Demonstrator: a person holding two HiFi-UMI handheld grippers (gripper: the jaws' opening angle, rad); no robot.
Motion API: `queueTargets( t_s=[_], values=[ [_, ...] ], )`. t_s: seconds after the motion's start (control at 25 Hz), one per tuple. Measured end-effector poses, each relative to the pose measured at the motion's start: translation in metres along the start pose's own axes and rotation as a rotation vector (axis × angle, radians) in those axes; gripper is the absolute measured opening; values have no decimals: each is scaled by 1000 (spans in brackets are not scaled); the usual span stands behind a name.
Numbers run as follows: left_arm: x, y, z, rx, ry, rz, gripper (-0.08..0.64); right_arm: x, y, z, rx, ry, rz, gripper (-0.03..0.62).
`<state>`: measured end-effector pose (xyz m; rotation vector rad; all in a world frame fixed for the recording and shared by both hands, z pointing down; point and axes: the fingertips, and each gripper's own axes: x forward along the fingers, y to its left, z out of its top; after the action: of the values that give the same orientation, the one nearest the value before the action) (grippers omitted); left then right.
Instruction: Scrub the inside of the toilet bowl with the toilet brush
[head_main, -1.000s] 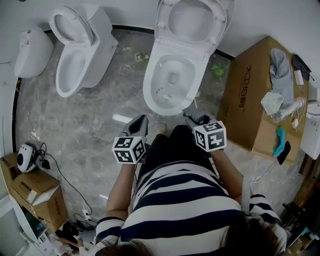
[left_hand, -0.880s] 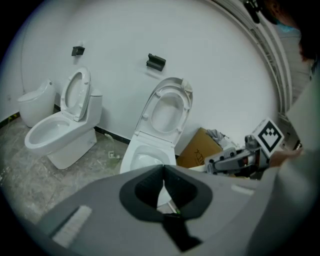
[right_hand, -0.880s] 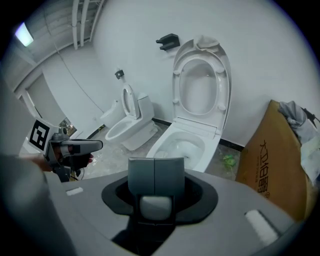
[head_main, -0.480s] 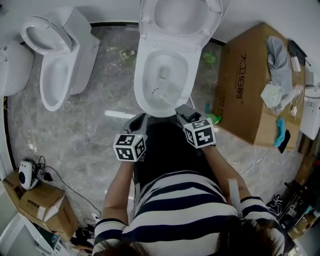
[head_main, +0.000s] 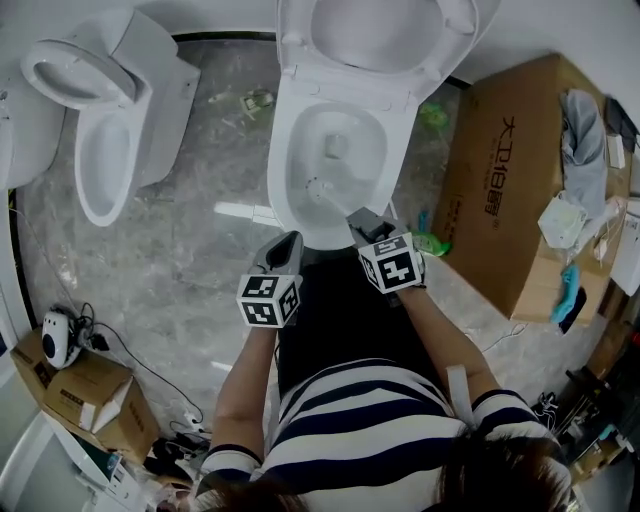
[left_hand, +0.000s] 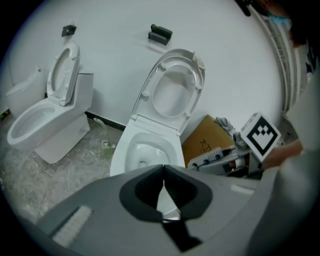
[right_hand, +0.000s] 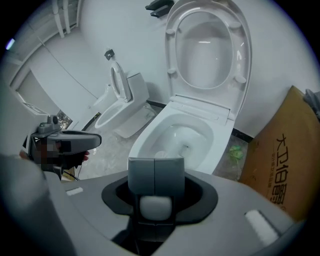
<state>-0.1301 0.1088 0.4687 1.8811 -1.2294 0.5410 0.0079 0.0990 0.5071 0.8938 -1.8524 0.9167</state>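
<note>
Head view: the toilet bowl (head_main: 280, 175) is seen open, lid raised, directly ahead of both grippers. The toilet brush (head_main: 335, 198) is pinched by its handle in the right gripper (head_main: 366, 222). Its long axis runs forward and leftward into the bowl (head inside, near the front wall). The left gripper (head_main: 285, 250) is held pressed together and empty, short of the front rim.

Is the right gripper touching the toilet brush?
Touching. In the right gripper view, the right gripper is closed on the white handle of the toilet brush.
</note>
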Motion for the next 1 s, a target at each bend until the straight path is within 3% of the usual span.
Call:
queueTargets(
  t_s=[0.44,1.0],
  values=[
    [60,19,12,-41,31,34,0,52,-25,30,-72,43,46,172],
    [96,37,8,-32,62,64,0,102,-52,68,-167,13,18,172]
  ],
)
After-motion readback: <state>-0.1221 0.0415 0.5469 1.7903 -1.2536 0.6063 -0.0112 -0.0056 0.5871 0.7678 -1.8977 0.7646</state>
